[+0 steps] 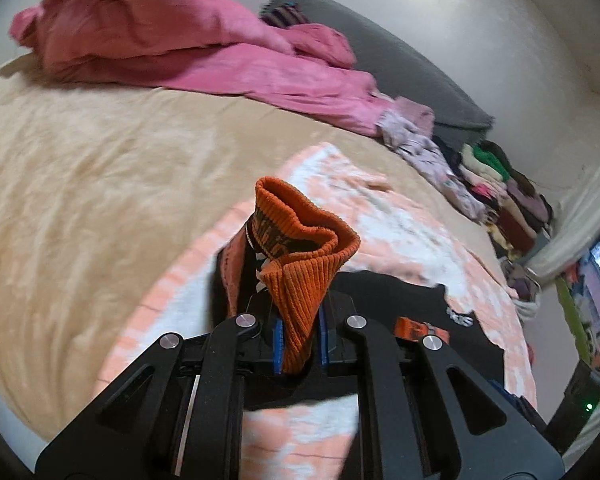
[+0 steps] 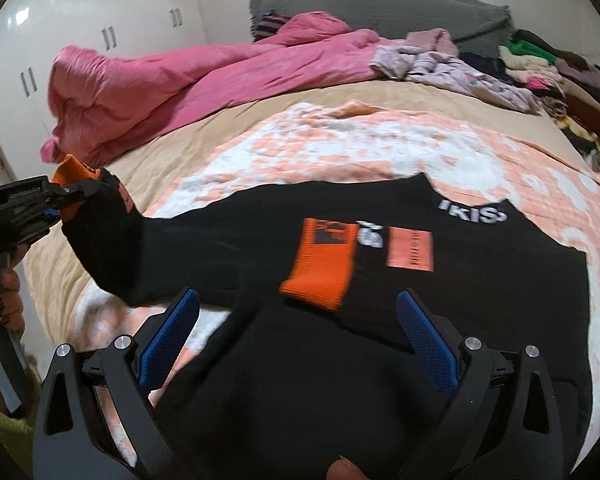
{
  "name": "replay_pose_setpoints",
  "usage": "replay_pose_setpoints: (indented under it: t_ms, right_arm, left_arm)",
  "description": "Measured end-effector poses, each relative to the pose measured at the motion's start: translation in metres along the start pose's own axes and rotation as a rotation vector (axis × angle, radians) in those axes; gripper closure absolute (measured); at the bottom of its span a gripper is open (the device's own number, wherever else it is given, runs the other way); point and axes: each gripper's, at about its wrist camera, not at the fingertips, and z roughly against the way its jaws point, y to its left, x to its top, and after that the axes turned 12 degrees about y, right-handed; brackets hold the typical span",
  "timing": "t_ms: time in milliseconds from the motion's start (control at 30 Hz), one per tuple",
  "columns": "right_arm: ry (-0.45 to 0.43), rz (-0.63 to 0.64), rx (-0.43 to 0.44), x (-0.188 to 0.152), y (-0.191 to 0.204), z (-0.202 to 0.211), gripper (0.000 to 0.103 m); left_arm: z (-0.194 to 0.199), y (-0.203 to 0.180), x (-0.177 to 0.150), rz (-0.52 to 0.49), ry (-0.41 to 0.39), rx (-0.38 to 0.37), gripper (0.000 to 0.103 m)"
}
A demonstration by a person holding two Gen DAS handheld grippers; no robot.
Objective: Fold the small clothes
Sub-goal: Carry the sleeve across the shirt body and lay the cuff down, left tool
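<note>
Orange ribbing marks the cuff of the sock [image 1: 300, 256] that the left claw [image 1: 300, 340] has clamped between its blue pads. In the right wrist view the sock's black body hangs from that claw at far left and runs down and to the right, its lower end reaching the black garment [image 2: 440, 320] spread on the peach blanket [image 2: 340, 148] over the bed [image 2: 204, 136]. The sock's long axis thus slants from the raised cuff on the left toward the near middle. The right claw [image 2: 296, 344] hovers low over the garment, jaws wide apart and holding nothing, with the sock's free end just ahead of its left pad. A second sock [image 2: 320, 264] lies flat on the garment, ahead between the pads. The right claw is judged nearer the free end, so it would probably take it.
</note>
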Motion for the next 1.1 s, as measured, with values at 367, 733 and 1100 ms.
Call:
replay_pose_setpoints:
  t_ms: [367, 733, 1100]
  right_arm:
    - [-0.032, -0.146, -0.063, -0.020, -0.067, 0.026, 0.005]
    - [-0.068, -0.287, -0.131, -0.048, -0.137, 0.057, 0.005]
    - [-0.068, -0.370, -0.165, -0.069, -0.174, 0.068, 0.005]
  left_arm:
    - [-0.027, -0.088, -0.010, -0.150, 0.038, -0.095, 0.098]
    - [-0.065, -0.167, -0.037, -0.293, 0.115, -0.167, 0.098]
    - [-0.111, -0.206, -0.067, -0.370, 0.232, -0.187, 0.096]
